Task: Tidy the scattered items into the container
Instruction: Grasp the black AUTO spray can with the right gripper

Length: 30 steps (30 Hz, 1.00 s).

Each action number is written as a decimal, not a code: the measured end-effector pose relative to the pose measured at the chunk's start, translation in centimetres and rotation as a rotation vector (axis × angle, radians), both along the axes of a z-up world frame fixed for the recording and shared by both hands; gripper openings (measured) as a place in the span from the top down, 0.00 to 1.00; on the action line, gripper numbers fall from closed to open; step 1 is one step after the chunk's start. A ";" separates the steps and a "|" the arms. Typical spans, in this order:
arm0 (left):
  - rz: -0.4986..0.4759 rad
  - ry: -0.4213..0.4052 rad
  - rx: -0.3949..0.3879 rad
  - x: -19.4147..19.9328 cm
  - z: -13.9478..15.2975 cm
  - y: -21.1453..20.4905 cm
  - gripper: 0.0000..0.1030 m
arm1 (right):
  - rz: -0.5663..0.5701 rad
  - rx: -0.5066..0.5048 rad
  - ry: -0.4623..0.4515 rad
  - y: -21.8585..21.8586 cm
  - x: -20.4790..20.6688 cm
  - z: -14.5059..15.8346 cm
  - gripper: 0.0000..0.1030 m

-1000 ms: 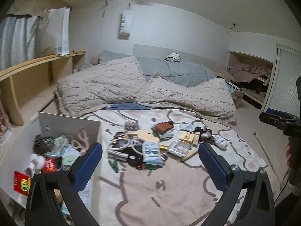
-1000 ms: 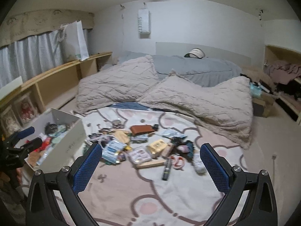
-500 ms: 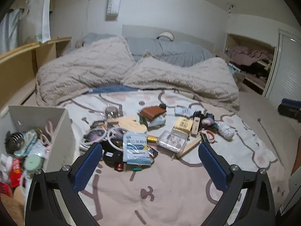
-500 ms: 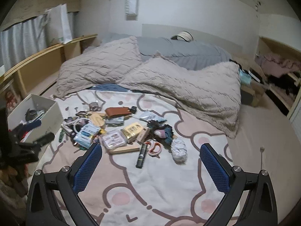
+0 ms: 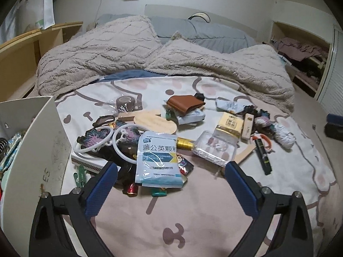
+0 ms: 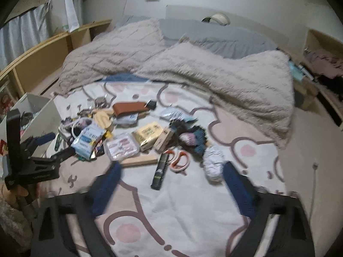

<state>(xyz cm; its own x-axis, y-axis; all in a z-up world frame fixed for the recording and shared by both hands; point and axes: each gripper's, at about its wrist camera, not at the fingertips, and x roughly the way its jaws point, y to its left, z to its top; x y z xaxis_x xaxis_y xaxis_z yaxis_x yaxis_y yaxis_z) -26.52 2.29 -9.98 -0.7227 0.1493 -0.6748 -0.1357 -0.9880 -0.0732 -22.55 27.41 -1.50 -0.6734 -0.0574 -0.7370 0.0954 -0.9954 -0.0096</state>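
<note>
Both pairs of tongs are low over the bed now, nothing picked yet. The left tongs [image 5: 170,178] are spread wide and empty, poised right over the blue-and-white sachet [image 5: 159,159] on the near side of the pile. The right tongs [image 6: 170,177] are closing with nothing between the pads, lined up on the black tube [image 6: 160,170], which lies just beside the orange-handled scissors [image 6: 179,160]. The white container [image 5: 40,150] stands left of the sachet, already part filled. My read: this is the reach for the next grab, so the trick is picking one thing cleanly. The sachet is flat and limp and overlaps the white rings [image 5: 103,140] and small wrappers, so come down on its near edge and pinch only that edge. On the right, straddle the tube across its narrow width, clear of the scissors. The ball of pale yarn [image 6: 212,165] sits close right of the tube; a wide pad could snag it.
</note>
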 end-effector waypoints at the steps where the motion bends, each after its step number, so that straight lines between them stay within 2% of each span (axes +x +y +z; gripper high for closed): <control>1: 0.003 -0.003 -0.007 -0.3 -0.3 0.0 0.04 | 0.006 -0.012 -0.017 -0.1 -0.4 -0.5 0.20; 3: 0.009 -0.005 -0.023 -0.7 -0.8 -0.1 0.04 | 0.017 -0.036 -0.045 -0.3 -1.0 -1.8 0.21; 6: 0.015 -0.012 -0.048 -1.4 -1.7 -0.2 0.05 | 0.028 -0.073 -0.109 -0.7 -1.9 -3.7 0.33; 18: 0.037 -0.067 -0.060 -3.9 -4.5 -0.2 0.07 | -0.053 -0.096 -0.270 -1.0 -5.3 -9.3 0.34; 20: 0.038 -0.072 -0.064 -4.2 -4.7 -0.2 0.07 | -0.068 -0.100 -0.286 -0.8 -5.7 -9.8 0.38; 21: 0.040 -0.075 -0.064 -4.3 -4.8 -0.3 0.07 | -0.074 -0.106 -0.293 -0.8 -5.9 -10.1 0.43; 27: 0.049 -0.088 -0.072 -4.6 -5.2 -0.6 0.09 | -0.088 -0.099 -0.324 -1.2 -7.2 -11.2 0.45; 30: 0.044 -0.093 -0.084 -4.8 -5.2 -0.5 0.10 | -0.082 -0.076 -0.343 -1.9 -7.8 -11.9 0.52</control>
